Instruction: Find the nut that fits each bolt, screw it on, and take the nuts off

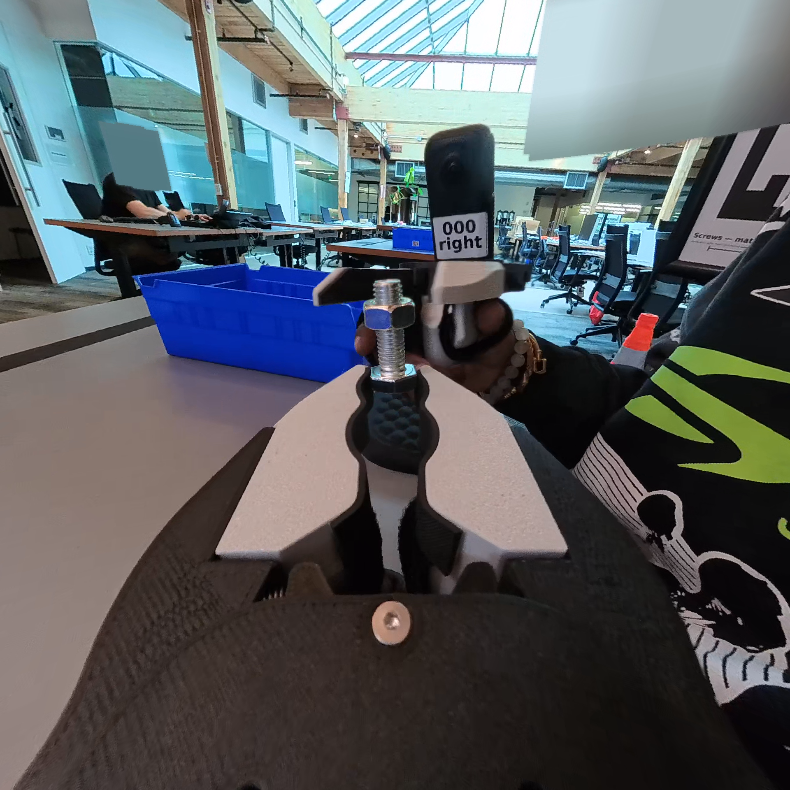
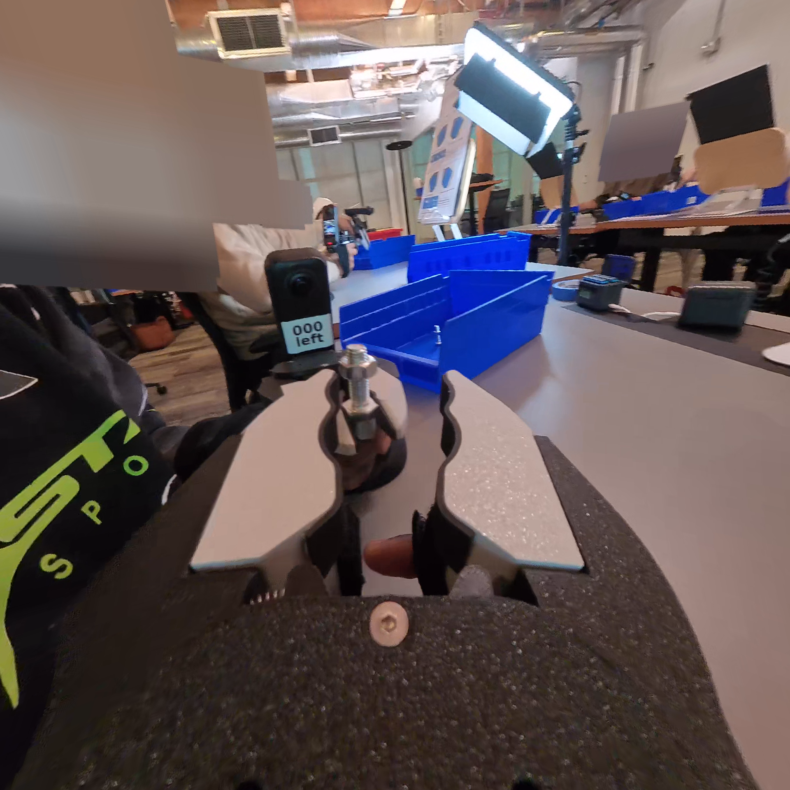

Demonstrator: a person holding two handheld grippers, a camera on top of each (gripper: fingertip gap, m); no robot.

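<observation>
The left gripper (image 1: 391, 376) clamps the bolt (image 1: 390, 346) by its head — keep it upright. The right gripper (image 2: 421, 395) has its fingers open beside the nut (image 1: 389, 314); close squarely on its flats before turning.

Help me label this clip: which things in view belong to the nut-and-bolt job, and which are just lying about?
Job: bolt clamped in left gripper; nut on it; open right gripper; blue bin holding another bolt.
Lying about: tape roll; dark cases.

The grey table (image 1: 107, 427) lies bare to the left gripper's (image 1: 391, 380) left. Ahead, a blue bin (image 1: 256, 316) blocks the way, and the right gripper (image 2: 421, 384) crowds the bolt (image 1: 388, 337). To the right gripper's right the table is open; a case (image 2: 716, 305) stands farther off.
</observation>
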